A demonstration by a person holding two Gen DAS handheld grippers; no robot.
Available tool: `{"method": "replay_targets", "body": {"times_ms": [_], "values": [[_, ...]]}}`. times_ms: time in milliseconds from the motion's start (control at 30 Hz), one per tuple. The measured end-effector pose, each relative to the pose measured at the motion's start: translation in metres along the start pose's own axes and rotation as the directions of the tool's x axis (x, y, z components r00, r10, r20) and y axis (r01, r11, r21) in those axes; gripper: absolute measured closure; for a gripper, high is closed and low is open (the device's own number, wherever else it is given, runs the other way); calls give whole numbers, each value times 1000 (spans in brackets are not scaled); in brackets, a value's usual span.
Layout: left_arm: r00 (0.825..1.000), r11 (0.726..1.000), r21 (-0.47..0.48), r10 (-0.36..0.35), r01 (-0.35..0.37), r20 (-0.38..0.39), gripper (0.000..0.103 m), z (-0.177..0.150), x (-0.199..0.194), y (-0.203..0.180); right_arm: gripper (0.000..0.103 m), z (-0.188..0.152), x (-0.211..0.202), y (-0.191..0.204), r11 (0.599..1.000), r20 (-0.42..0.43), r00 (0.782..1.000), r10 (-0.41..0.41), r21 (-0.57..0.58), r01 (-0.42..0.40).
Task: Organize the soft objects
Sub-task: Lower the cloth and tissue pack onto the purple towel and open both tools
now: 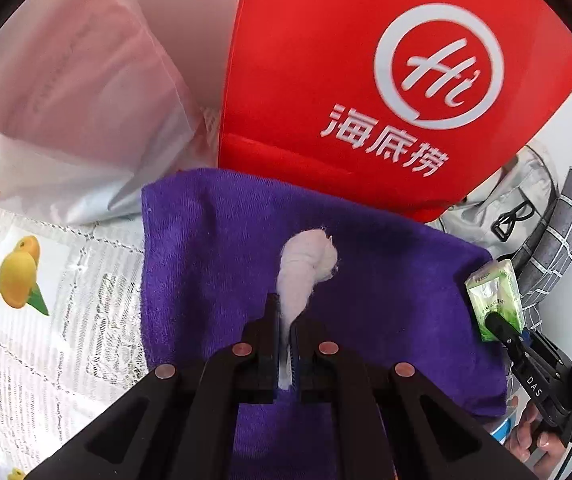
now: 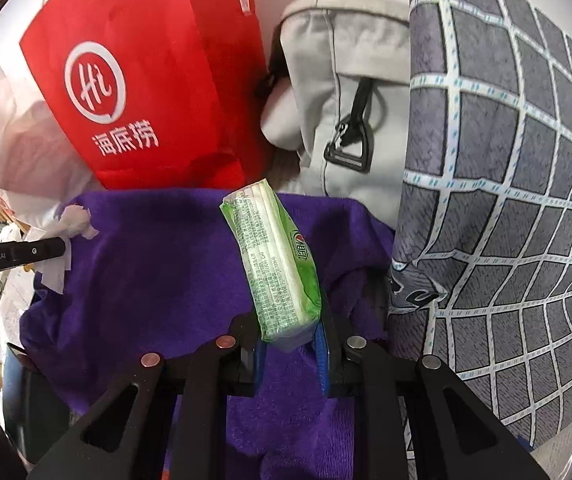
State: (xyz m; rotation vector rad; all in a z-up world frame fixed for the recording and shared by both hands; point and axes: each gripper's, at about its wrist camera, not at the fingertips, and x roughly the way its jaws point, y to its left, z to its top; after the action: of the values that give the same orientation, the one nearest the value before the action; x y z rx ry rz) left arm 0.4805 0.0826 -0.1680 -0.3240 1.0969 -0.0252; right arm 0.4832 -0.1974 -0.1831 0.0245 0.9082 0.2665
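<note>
Pinching a white wad of tissue (image 1: pixel 306 272), the left gripper (image 1: pixel 285 332) has its fingers (image 1: pixel 272 320) closed tight on the wad's lower end, above the purple towel (image 1: pixel 214 248). The right gripper (image 2: pixel 288 344) clamps the lower end of a green tissue pack (image 2: pixel 274 256), which juts out tilted over the same towel. Behind the towel stands a red bag (image 1: pixel 326 80), with a pale plastic bag (image 1: pixel 66 100) left of it. Right of the towel lean a grey backpack (image 2: pixel 350 92) and a grey checked pillow (image 2: pixel 506 200).
</note>
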Motion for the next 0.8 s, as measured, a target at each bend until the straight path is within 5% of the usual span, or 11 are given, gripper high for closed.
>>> {"method": "replay_targets", "body": {"times_ms": [333, 433, 533, 800], "values": [[1000, 1000, -26, -5, 5, -9, 98, 3, 4, 10, 81, 0, 22, 5, 999, -54, 998, 31, 10, -30], [1000, 1000, -21, -18, 18, -1, 97, 5, 2, 10, 65, -3, 25, 11, 999, -52, 997, 55, 1, -55], [1000, 1000, -17, -22, 22, -4, 80, 4, 0, 10, 45, -4, 22, 15, 998, -24, 998, 64, -7, -64], [1000, 1000, -20, -9, 10, 23, 53, 7, -13, 14, 25, -1, 5, 18, 998, 16, 998, 60, -17, -60]]}}
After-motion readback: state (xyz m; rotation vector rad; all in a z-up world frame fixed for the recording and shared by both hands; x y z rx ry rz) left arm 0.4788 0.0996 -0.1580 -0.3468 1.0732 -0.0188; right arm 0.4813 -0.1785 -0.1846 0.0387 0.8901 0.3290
